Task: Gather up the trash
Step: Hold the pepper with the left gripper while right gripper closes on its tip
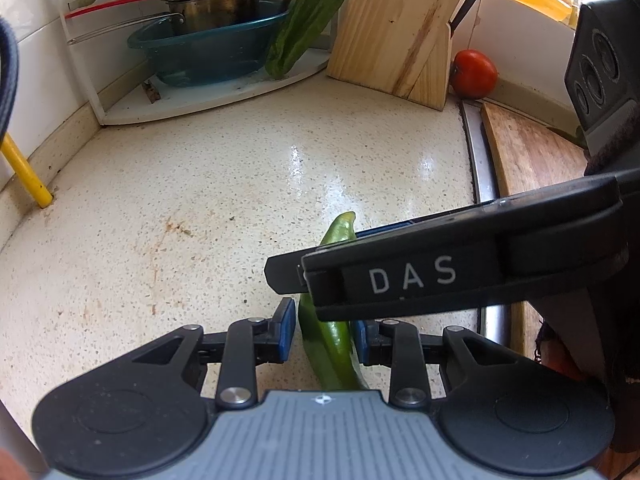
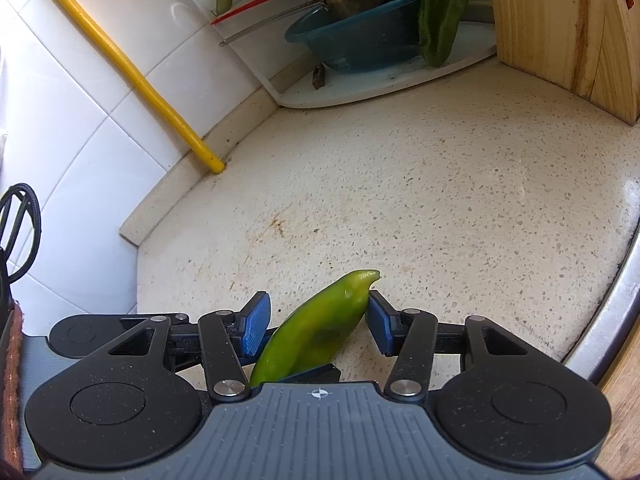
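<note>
A cut piece of green pepper is pinched between the blue pads of my left gripper, just over the speckled countertop. My right gripper reaches in from the right and crosses over the pepper's middle; its near finger is marked DAS. In the right wrist view the pepper lies slantwise between the pads of the right gripper. The jaws stand wide, with the pepper's tip against the right pad and a gap at the left pad. A black finger of the left gripper shows beneath the pepper.
At the back stand a wooden knife block, a tomato, and a corner shelf with a teal bowl, a pot and a long green pepper. A yellow pipe runs down the left wall. A sink rim and wooden board lie right.
</note>
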A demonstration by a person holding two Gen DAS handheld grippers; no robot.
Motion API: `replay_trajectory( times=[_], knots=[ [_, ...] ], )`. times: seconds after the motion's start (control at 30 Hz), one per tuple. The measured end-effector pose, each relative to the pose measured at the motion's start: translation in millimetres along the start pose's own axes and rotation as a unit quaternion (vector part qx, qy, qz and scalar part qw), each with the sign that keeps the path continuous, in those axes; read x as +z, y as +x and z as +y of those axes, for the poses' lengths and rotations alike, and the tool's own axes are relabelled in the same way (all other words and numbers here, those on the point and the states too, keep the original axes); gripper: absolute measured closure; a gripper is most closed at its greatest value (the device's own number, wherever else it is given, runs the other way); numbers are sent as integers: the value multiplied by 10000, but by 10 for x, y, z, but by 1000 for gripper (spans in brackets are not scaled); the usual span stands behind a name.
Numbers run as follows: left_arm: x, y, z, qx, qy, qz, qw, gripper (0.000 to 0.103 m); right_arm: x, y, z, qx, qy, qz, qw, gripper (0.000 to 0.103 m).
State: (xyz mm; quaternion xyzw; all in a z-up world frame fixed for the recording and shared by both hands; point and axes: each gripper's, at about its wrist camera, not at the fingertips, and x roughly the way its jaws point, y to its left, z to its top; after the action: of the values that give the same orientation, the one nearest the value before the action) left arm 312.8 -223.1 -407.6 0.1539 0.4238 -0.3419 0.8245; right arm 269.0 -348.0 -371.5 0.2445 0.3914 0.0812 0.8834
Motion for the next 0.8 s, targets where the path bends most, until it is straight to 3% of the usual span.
replay_trajectory(
  times=[0.8],
  knots=[
    [17,27,29,-68,13,-78,9999,69,13,71,102,-83,-108,47,9999,34]
  ],
)
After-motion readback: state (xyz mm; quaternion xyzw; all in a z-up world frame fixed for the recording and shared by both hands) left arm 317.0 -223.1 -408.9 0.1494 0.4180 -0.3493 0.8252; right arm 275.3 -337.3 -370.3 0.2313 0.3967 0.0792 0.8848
